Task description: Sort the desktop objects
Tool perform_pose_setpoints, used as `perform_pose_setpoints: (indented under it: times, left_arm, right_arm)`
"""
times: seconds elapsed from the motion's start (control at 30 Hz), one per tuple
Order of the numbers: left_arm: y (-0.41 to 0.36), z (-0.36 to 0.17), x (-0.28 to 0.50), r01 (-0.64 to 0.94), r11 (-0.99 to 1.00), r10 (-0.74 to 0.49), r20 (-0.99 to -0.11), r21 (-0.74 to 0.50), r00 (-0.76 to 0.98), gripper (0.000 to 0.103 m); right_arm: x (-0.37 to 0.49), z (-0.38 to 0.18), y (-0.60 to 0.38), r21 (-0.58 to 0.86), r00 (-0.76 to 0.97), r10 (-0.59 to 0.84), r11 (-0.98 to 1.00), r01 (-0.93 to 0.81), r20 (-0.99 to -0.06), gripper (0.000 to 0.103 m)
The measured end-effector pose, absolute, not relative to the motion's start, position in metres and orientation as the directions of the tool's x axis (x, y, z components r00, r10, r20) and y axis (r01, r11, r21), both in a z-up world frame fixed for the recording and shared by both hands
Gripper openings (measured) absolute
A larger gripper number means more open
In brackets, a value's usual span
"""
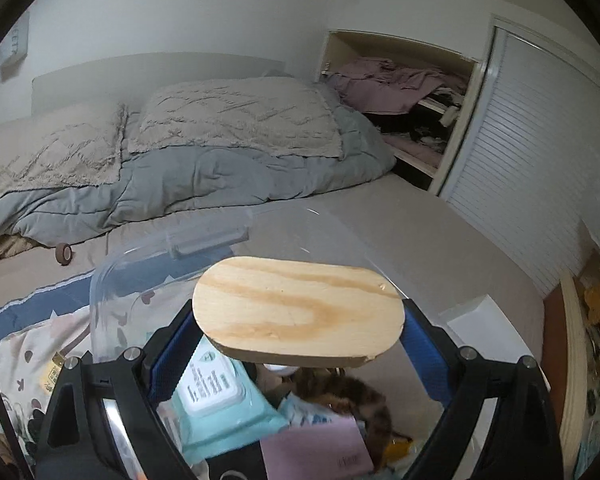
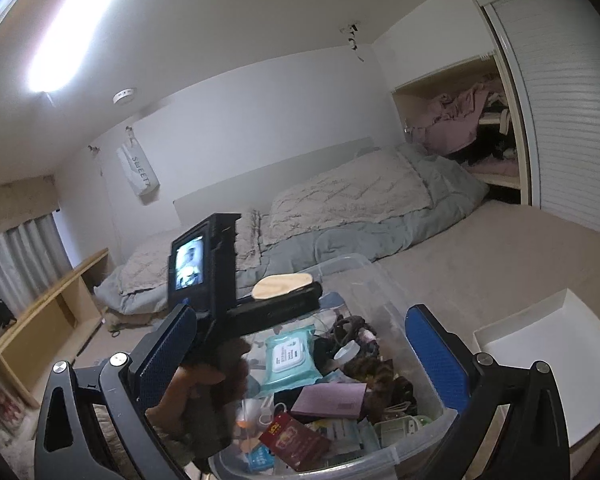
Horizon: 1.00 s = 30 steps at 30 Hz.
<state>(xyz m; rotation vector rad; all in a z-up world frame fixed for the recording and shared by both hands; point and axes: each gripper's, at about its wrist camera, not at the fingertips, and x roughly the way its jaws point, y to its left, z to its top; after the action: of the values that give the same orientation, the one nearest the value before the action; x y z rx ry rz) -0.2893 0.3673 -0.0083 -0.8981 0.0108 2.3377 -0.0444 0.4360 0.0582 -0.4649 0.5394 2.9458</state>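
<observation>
Left wrist view: an oval wooden piece (image 1: 298,312) is clamped between the left gripper's (image 1: 298,334) blue pads above the clear plastic bin (image 1: 112,276), whose contents are partly hidden beneath it. In the right wrist view, the right gripper (image 2: 300,342) is held wide and empty over the same bin, the near rim being cut off.

The left gripper (image 1: 298,332) is raised and level, its blue pads (image 1: 171,354) pressed against something held between them. The right gripper (image 2: 300,346) hangs with jaws spread wide and empty. A hand (image 2: 198,392), probably the person's left, grips the left tool's handle.
</observation>
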Motion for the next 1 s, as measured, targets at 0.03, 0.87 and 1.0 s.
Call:
perform_pose_setpoints:
  times: [0.03, 0.87, 1.0]
  left_arm:
    - [0.371, -0.01, -0.295, -0.553, -0.807, 0.546, -0.616, -0.207, -0.568, 0.095]
    - [0.367, -0.005, -0.28, -0.593, -0.77, 0.595, -0.601, -0.235, -0.534, 0.102]
    - [0.355, -0.001, -0.274, -0.596, -0.772, 0.591, -0.595, -0.222, -0.544, 0.102]
  right_arm:
    - [-0.044, 0.059, 0.438, 0.339, -0.948, 0.05, -0.927, -0.161, -0.313, 0.103]
    - [-0.06, 0.046, 0.443, 0.331, -0.924, 0.07, -0.921, -0.204, -0.376, 0.103]
    - [-0.064, 0.042, 0.449, 0.334, -0.914, 0.083, -0.915, -0.228, -0.396, 0.103]
